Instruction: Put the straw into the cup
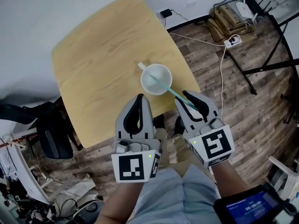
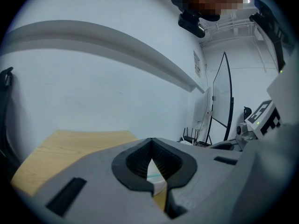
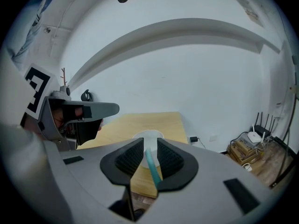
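While the right gripper [image 1: 189,97] pinches one end of a slim, straight teal straw [image 1: 170,91], the other end slants into the white cup [image 1: 142,80] on the wooden table [image 1: 103,64]. Near the cup, the left gripper [image 1: 140,98] has its jaws pressed together, empty.

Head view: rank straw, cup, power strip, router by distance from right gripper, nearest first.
1. Straw: held by the right gripper.
2. Cup: on the table, just ahead and left.
3. Power strip: on the floor, upper right.
4. Router: far top right.
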